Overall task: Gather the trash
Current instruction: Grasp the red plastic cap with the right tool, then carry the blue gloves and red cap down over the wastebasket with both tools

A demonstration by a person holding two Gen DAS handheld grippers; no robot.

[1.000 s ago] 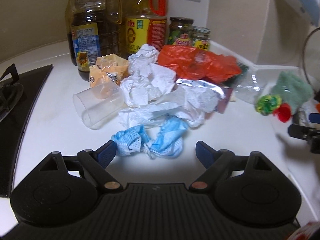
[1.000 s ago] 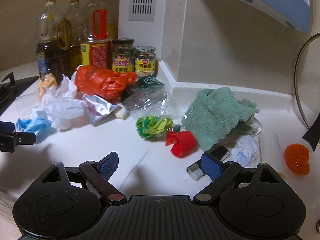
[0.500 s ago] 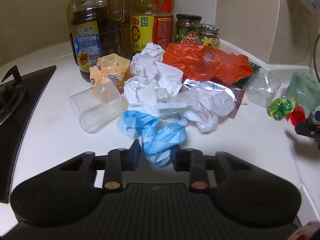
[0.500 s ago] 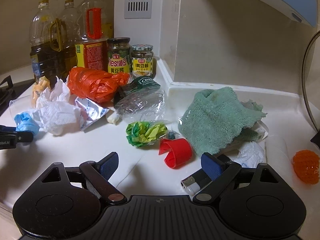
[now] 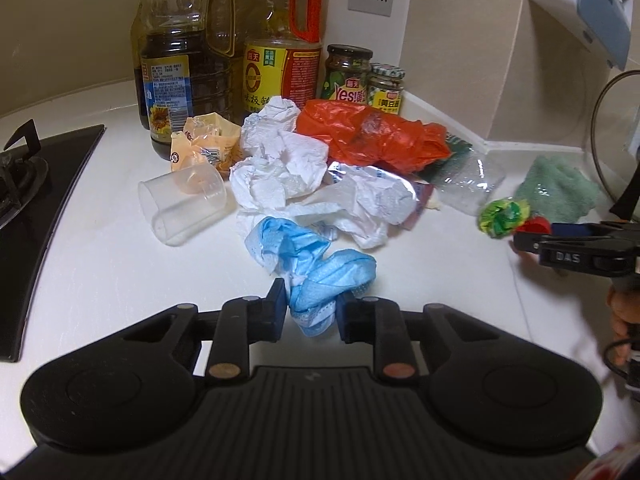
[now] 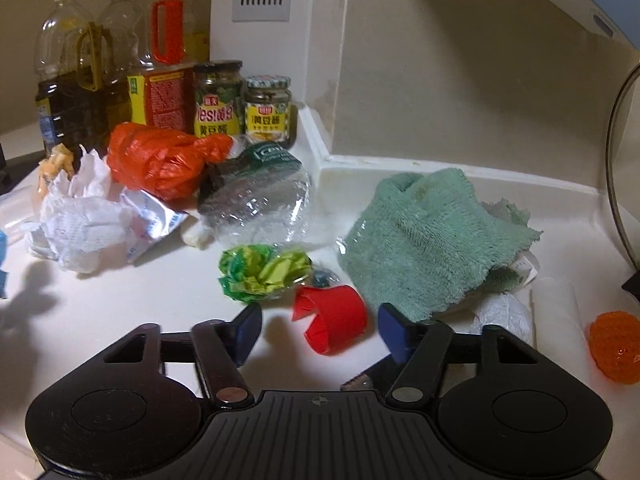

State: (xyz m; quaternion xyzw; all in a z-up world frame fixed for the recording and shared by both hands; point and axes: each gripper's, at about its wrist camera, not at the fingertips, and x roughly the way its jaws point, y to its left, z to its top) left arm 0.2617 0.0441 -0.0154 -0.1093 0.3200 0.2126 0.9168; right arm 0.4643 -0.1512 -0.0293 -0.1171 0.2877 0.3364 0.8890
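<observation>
Blue mask (image 5: 316, 264) now between closed left hand-held gripper (image 5: 311, 312)

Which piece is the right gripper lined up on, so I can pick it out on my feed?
On the white counter, find the green towel near the wall corner. In front of its left edge, between the open right gripper fingers, lies a curled red plastic band. Unlike the crumpled green-yellow wrapper beside it, it is smooth, solid red and ring-shaped.

Left claw (image 5: 311, 314): matte black plastic, ribbed centre plate, two round side housings, copper-coloured pivot pins, dark blue pads (image 5: 276, 312). Right claw (image 6: 320, 326): same black build, silver pins, blue pads (image 6: 390, 330); "DAS" lettering seen in left view. Skin of hand (image 5: 622, 314) glimpsed.
</observation>
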